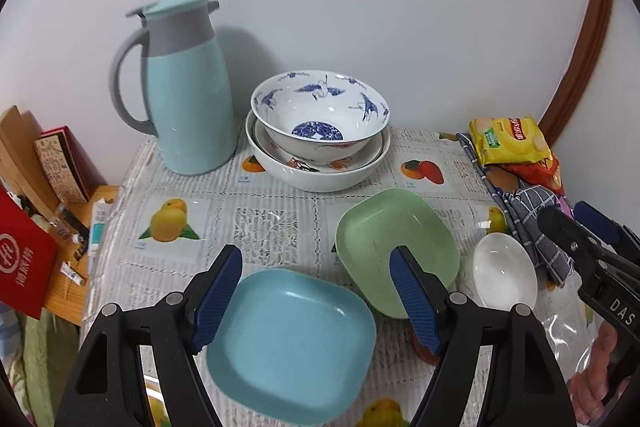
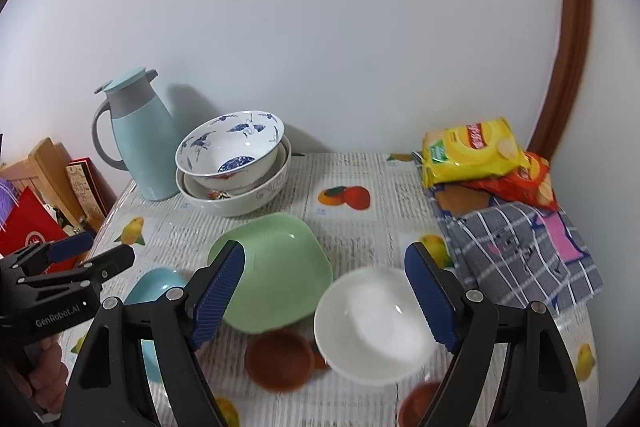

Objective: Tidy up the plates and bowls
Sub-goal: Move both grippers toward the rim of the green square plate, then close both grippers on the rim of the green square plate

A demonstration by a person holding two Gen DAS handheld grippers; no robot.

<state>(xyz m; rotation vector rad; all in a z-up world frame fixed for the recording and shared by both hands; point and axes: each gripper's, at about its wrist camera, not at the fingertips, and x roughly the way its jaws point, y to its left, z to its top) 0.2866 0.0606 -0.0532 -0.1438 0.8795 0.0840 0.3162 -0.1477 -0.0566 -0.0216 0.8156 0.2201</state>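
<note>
Left wrist view puts my left gripper (image 1: 316,301) over the blue square plate (image 1: 294,343), which lies flat at the near edge of the table (image 1: 256,223). Its jaws stand released, with the plate below them and neither blue pad pressing on it. Just right of the blue plate sits the green square plate (image 1: 394,239), tilted, its near edge resting on something I cannot make out from here. Right of that is the small white bowl (image 1: 505,273).

Right wrist view shows my right gripper (image 2: 326,297) released as well, hanging above the white bowl (image 2: 370,323) with nothing gripped. Two small brown saucers (image 2: 279,361) lie near the bowl, one at the green plate's (image 2: 276,267) near edge, the other at the bottom of the frame.

At the far side, by the wall, the blue-and-white crane bowl (image 1: 320,111) is nested in a stack of larger white bowls (image 1: 320,167), just right of the light blue thermos jug (image 1: 188,87). Yellow and red snack bags (image 2: 472,151) rest on a checked cloth (image 2: 524,255) at the far right.
</note>
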